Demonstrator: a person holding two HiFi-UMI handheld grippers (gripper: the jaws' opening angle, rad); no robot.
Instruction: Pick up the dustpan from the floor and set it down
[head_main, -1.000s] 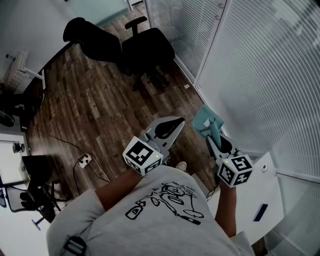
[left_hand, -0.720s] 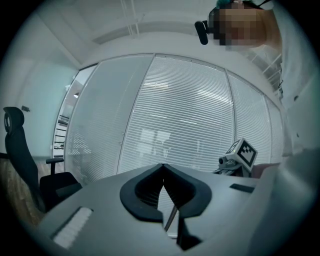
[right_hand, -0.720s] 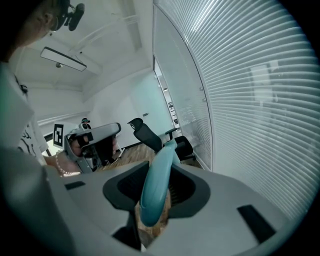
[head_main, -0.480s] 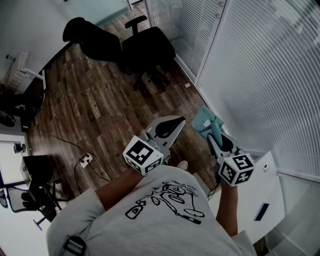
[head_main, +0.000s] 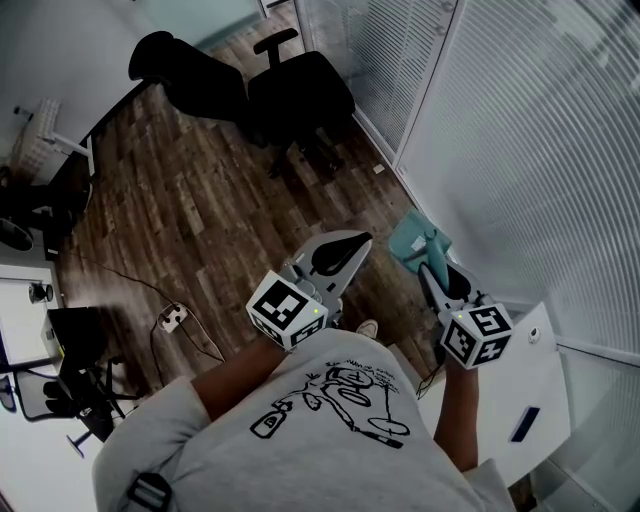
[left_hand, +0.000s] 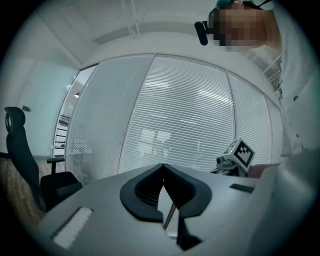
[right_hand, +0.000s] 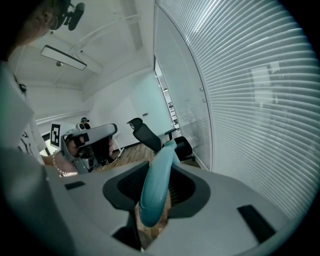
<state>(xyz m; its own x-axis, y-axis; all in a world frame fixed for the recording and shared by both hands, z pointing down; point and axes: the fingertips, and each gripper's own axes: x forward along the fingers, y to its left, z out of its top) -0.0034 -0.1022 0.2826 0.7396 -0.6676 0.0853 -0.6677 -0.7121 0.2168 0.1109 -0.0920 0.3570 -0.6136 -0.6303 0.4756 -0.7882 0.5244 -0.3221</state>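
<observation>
The teal dustpan (head_main: 411, 239) hangs above the wood floor beside the blinds, and my right gripper (head_main: 432, 266) is shut on its handle. In the right gripper view the teal handle (right_hand: 155, 183) runs slanted between the dark pads (right_hand: 186, 189), with the pan end pointing away toward the chairs. My left gripper (head_main: 356, 246) is held level to the left of the dustpan. Its jaws (left_hand: 163, 166) meet at the tips with nothing between them. From the left gripper view I see the marker cube of the right gripper (left_hand: 242, 153) against the blinds.
Two black office chairs (head_main: 297, 96) stand at the far end of the wood floor (head_main: 200, 210). A glass wall with blinds (head_main: 520, 150) runs along the right. A white desk (head_main: 515, 385) is at lower right, a power strip with cable (head_main: 170, 320) at lower left.
</observation>
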